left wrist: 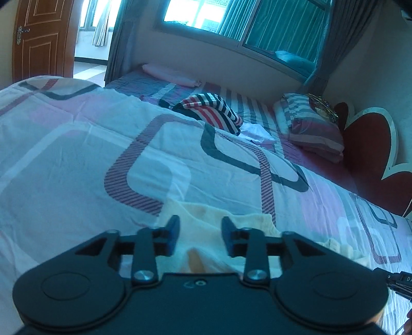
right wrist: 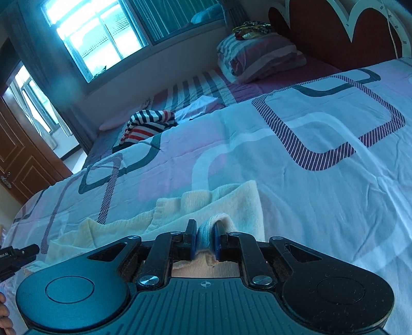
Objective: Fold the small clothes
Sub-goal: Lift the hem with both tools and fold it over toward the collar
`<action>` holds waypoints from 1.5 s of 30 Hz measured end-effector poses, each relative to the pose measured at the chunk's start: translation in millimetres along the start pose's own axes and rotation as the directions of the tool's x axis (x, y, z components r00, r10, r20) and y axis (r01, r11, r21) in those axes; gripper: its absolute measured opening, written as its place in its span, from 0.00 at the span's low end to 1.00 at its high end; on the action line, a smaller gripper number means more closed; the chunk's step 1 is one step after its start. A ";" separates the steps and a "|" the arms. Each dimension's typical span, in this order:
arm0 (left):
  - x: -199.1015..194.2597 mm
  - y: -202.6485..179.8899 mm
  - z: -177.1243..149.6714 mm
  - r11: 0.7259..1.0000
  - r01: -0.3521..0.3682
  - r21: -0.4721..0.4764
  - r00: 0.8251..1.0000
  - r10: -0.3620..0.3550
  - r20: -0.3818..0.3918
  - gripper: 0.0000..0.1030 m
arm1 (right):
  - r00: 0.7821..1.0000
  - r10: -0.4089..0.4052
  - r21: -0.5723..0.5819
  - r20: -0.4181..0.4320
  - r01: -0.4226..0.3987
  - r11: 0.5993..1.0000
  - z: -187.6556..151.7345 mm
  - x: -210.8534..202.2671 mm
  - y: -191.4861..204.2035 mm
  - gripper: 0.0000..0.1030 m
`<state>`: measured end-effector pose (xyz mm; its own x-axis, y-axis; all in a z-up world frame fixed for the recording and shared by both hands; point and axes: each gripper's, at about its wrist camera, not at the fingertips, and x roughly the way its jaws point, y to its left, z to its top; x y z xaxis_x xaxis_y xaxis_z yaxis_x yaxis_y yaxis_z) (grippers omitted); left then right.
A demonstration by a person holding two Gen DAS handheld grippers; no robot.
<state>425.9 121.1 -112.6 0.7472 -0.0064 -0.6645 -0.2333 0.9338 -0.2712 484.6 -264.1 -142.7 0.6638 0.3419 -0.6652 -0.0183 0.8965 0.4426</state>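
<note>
both grippers point forward and down over the bed quilt (left wrist: 77, 144), close to its near edge. left gripper (left wrist: 200, 237): fingers stand apart, nothing pinched between them; the cream knit garment (left wrist: 195, 214) lies flat on the quilt under and beyond the gap. right gripper (right wrist: 204, 238): fingers stand close together with a bunched fold of the same cream garment (right wrist: 211, 203) between the pads, the cloth touching both; reads as gripping the fold.

garment position: near edge of the quilt, spread to the left in the right wrist view, ribbed edge facing far.

view differences: the right wrist view shows the garment's full spread and the pinched fold; the left wrist view shows only a small part of it past the fingers. each view catches a bit of the other gripper at its edge: dark tip at the right edge in the left view, at the left edge in the right view. a hand (right wrist: 3, 314) shows only at the lower left corner of the right view.

far side of bed: striped red, white and navy clothing (left wrist: 213, 110) in a heap, folded bedding (left wrist: 309, 126) near the headboard (left wrist: 370, 154), window (left wrist: 231, 15) beyond, wooden door (left wrist: 38, 38) far left.

hard to make out: near part of the garment is hidden by both gripper bodies; both views are tinted blue and curved, and the item on top of the bedding is unreadable.
</note>
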 end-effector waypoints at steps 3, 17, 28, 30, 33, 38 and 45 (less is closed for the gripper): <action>-3.8 3.4 1.7 0.999 0.006 0.041 1.000 -0.006 0.010 0.50 | 0.998 -0.021 -0.007 0.061 0.022 1.000 5.1 -5.9 -1.1 0.68; 9.1 -1.6 -16.2 0.961 0.075 0.268 0.995 -0.055 -0.085 0.63 | 1.000 -0.024 -0.151 -0.006 0.023 0.988 -2.4 14.4 -4.5 0.46; 30.8 -13.6 -18.8 0.962 0.080 0.262 0.993 -0.055 -0.100 0.04 | 0.999 -0.033 -0.196 -0.014 0.029 0.980 -2.8 32.5 -5.0 0.06; 26.5 -18.9 -20.3 0.954 0.084 0.289 0.994 -0.061 -0.086 0.02 | 1.000 -0.024 -0.197 0.003 0.024 0.980 -2.8 29.3 -4.4 0.03; 17.3 -20.3 -18.2 0.956 0.095 0.277 0.995 -0.087 -0.040 0.02 | 0.999 -0.013 -0.209 0.048 0.022 0.978 -0.7 21.0 -2.7 0.02; 9.7 -22.4 -5.2 0.972 0.068 0.227 0.995 -0.083 0.061 0.02 | 0.988 -0.009 -0.219 0.152 0.042 0.975 9.2 9.0 7.5 0.02; 45.8 -21.0 -18.0 0.971 -0.017 0.237 1.000 0.021 -0.014 0.02 | 0.992 -0.096 -0.213 0.083 0.111 0.971 9.1 44.0 4.8 0.02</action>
<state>453.8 94.8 -149.9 0.7332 0.0081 -0.6800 -0.0917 0.9920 -0.0871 520.5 -247.3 -164.3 0.7220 0.2301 -0.6526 -0.1032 0.9683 0.2273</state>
